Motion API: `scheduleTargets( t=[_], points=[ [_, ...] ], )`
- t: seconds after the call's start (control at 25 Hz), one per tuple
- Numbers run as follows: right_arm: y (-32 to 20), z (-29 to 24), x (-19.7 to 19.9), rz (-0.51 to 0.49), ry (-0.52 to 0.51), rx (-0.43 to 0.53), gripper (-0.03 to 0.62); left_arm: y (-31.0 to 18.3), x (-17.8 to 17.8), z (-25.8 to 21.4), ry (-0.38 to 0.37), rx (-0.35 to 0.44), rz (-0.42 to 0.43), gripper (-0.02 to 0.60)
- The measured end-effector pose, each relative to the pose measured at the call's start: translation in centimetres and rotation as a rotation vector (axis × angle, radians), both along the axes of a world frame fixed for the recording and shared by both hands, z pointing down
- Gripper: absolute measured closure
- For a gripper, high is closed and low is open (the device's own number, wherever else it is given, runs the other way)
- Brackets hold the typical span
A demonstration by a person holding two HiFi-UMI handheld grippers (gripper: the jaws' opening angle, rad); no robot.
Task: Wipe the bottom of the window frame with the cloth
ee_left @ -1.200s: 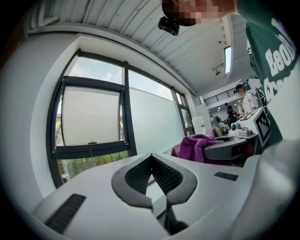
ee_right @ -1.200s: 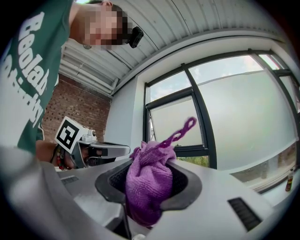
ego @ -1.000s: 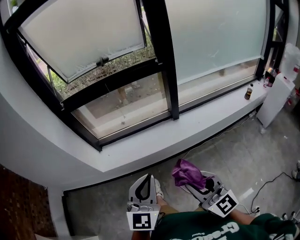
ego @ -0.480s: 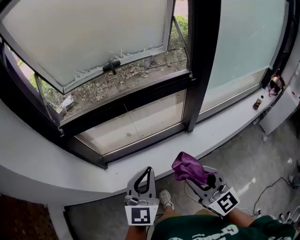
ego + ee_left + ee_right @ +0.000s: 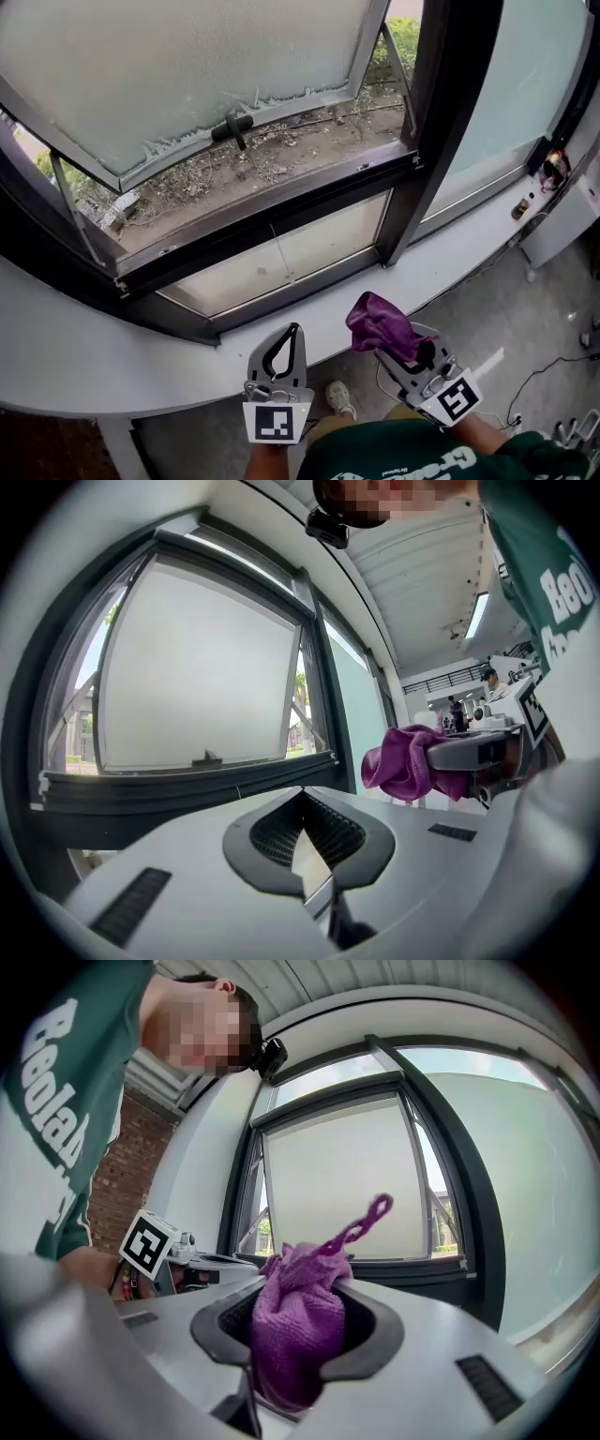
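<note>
White sill (image 5: 84,356) runs below the dark window frame (image 5: 281,298), ends cut off. Right gripper (image 5: 401,345) clamps the purple cloth (image 5: 378,323), tips buried; left gripper (image 5: 292,330) pinched closed, empty.

Jaws of left hand-held gripper (image 5: 292,328) together, empty; right hand-held gripper (image 5: 397,345) clamped on cloth (image 5: 377,322).

Two tongs are showing, the left tongs (image 5: 287,336) and the right tongs (image 5: 394,345), along with one purple cloth (image 5: 380,326). One window frame (image 5: 439,122) is carrying one open sash (image 5: 187,66) with one handle (image 5: 232,127). One small bottle (image 5: 518,209) is standing on one white sill (image 5: 94,366).
</note>
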State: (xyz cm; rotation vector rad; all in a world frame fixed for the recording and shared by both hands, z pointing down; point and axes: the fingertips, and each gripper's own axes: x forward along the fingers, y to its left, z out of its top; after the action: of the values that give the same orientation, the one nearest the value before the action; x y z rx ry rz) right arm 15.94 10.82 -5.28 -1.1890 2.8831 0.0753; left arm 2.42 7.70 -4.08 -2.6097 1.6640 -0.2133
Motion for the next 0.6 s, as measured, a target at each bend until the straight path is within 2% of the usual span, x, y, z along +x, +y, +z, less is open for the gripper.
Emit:
scheduleTargets(
  t=[0.16, 0.28, 0.6],
  points=[
    [-0.7, 0.7, -0.1, 0.004, -0.031, -0.005, 0.439, -1.2, -0.2, 1.0, -0.037, -0.031, 0.018, 0.577],
    [-0.9, 1.0, -0.2, 0.006, -0.055, -0.022, 0.439, -1.6, -0.3, 0.9, -0.049, -0.019, 0.024, 0.577],
    [-1.8, 1.2, -1.7, -0.033, -0.052, -0.019, 0.439, -1.4, -2.0, -0.1, -0.026, -0.004, -0.030, 0.577]
  ],
)
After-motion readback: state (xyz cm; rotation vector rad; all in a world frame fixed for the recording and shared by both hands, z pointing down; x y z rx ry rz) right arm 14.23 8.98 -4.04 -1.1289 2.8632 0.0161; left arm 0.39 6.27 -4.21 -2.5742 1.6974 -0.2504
